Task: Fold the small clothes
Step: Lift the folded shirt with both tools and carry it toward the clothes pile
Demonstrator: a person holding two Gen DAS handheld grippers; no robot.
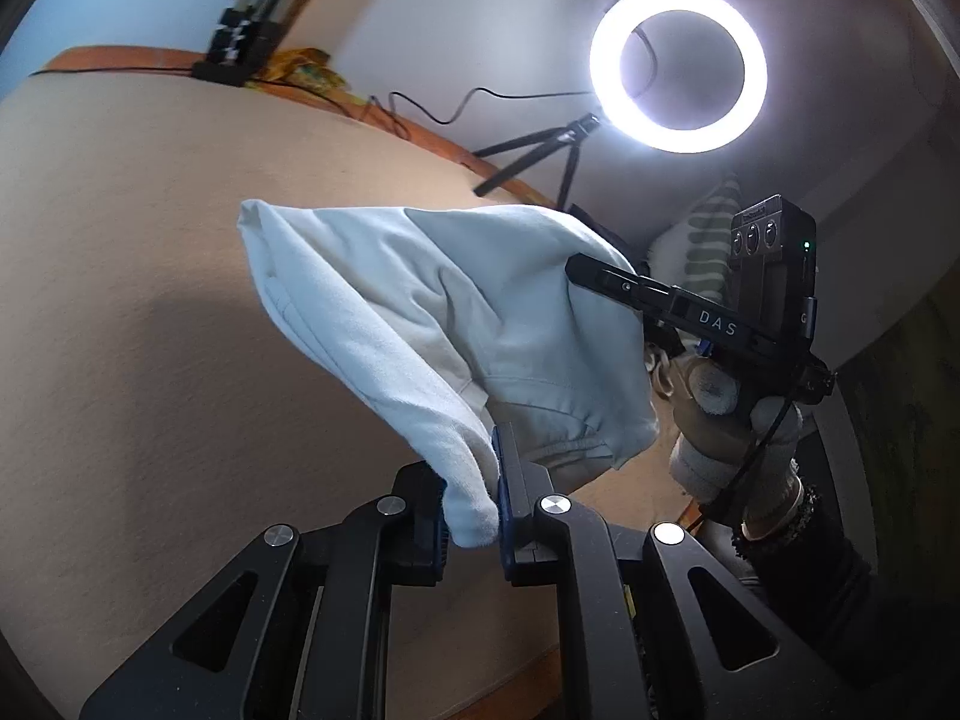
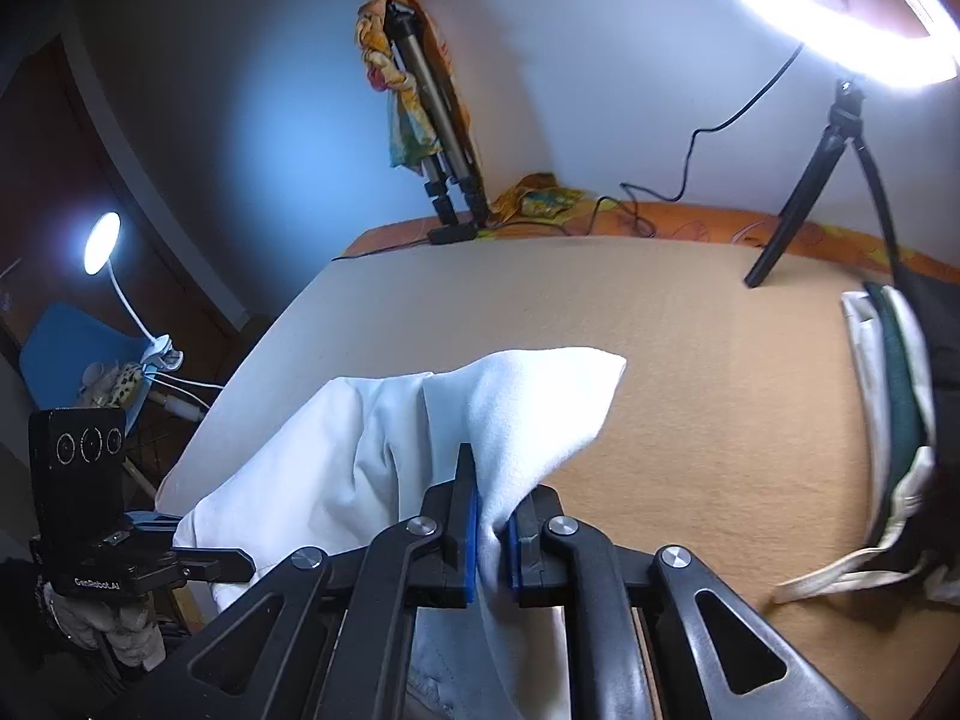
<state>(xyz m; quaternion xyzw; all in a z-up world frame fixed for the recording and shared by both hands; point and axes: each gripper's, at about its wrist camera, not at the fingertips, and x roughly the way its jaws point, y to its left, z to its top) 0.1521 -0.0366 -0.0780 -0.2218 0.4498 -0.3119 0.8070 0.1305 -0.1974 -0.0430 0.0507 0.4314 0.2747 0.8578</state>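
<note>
- The tan bed surface [image 2: 690, 360] fills most of both views, a flat bare stretch running out ahead of the 2 grippers and well suited, I judge, to laying the cloth down.
- The white garment [image 1: 420, 312] is lifted off that surface and hangs in the air between the 2 grippers, bunched and creased, not spread flat. Which small garment it is I cannot tell; a hem or seam shows near its lower edge.
- Its long axis runs roughly from 1 gripper to the other, so the cloth is slung across the gap between them, with a loose corner [image 2: 600, 366] pointing out over the bed.
- A second pile of white and dark green clothes [image 2: 888, 396] lies at the right edge of the bed, well apart from the held piece.
- The ring light [image 1: 678, 69] on its tripod stands at the far side of the bed.
- The left gripper [image 1: 474, 516] has its blue pads pressed together on 1 bunched end of the garment.
- The right gripper [image 2: 493, 531] is likewise pinched on a fold of the same cloth, which sags below its fingers.
- Both grips are about equally near the cloth; the coming move likely turns on drawing them apart along that axis, then lowering forward.
</note>
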